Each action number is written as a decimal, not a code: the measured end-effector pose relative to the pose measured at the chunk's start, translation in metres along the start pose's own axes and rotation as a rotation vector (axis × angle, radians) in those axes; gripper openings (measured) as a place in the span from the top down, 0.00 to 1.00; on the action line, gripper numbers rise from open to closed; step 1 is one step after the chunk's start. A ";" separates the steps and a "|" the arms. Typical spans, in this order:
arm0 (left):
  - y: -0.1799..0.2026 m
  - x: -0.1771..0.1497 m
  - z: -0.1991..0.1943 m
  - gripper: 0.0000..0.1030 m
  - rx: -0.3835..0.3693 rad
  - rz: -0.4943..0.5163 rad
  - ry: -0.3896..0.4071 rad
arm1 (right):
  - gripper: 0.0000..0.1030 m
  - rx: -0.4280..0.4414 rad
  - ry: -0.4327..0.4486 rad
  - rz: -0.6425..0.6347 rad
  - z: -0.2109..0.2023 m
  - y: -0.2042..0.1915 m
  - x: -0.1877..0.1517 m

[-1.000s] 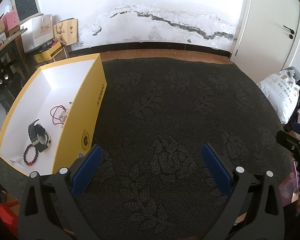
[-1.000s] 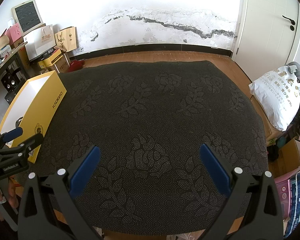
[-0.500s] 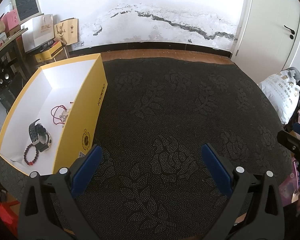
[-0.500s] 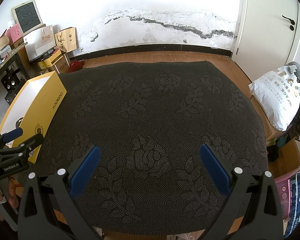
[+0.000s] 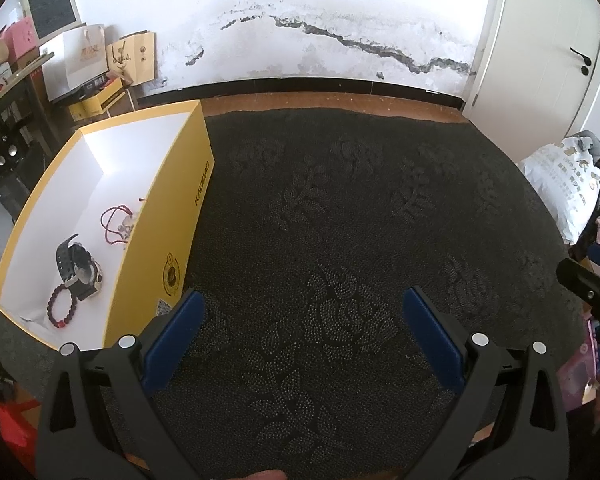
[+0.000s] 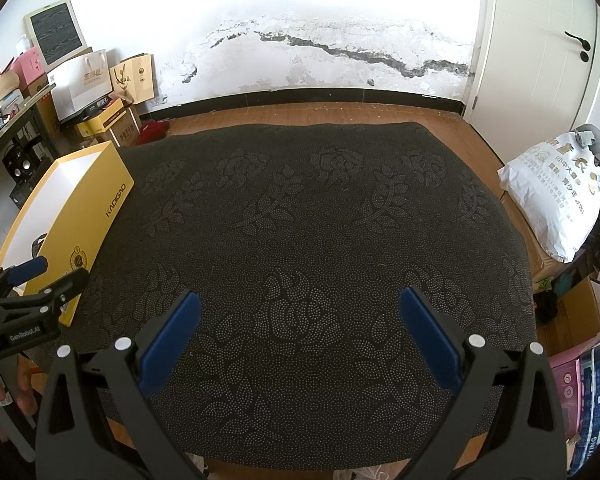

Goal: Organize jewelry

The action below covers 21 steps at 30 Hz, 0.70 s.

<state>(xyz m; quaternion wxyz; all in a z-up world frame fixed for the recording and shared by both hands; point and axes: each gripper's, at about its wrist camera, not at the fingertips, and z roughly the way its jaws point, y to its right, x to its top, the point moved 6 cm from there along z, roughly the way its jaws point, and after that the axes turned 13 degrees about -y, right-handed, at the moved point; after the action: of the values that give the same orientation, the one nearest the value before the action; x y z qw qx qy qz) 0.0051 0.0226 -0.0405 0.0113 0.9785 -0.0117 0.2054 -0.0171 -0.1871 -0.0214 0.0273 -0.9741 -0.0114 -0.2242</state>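
While both tools hang over the dark floral cloth [image 6: 300, 208] that covers the worktop, neither one holds anything. The left tool [image 5: 300, 320] has its blue-padded fingers [image 5: 176, 336] spread wide, with only bare cloth showing between them. The right tool [image 6: 298, 320] is spread just as wide over a rose pattern in the cloth, and nothing sits between its fingers either.

Ahead and to the left of the left tool stands a yellow box [image 5: 160, 216] with a white inside, open at the top, resting on the cloth at the worktop's left edge. Its near corner lies just beside the left finger of that tool. All the jewelry in sight lies on the box floor. A black wristwatch [image 5: 78, 268] with a pale face lies toward the near end. A dark red bead bracelet [image 5: 60, 308] lies just nearer than the watch, close to it; whether the two touch is hard to tell. A red cord necklace [image 5: 118, 226] with small pale pieces lies farther in, against the box's right wall and apart from the watch.

From the right wrist view, the same box sits far off to the left, and the left tool shows at the left edge in front of the box's near end, with part of a hand [image 6: 4, 388] below it.
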 end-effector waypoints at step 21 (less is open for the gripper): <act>0.002 -0.001 -0.003 0.06 0.023 0.014 0.027 | 0.06 0.001 -0.001 0.003 0.001 0.002 0.000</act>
<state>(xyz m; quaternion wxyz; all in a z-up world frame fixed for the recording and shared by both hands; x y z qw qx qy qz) 0.0031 0.0210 -0.0378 -0.0014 0.9757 -0.0161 0.2187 -0.0167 -0.1888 -0.0224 0.0280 -0.9742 -0.0099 -0.2238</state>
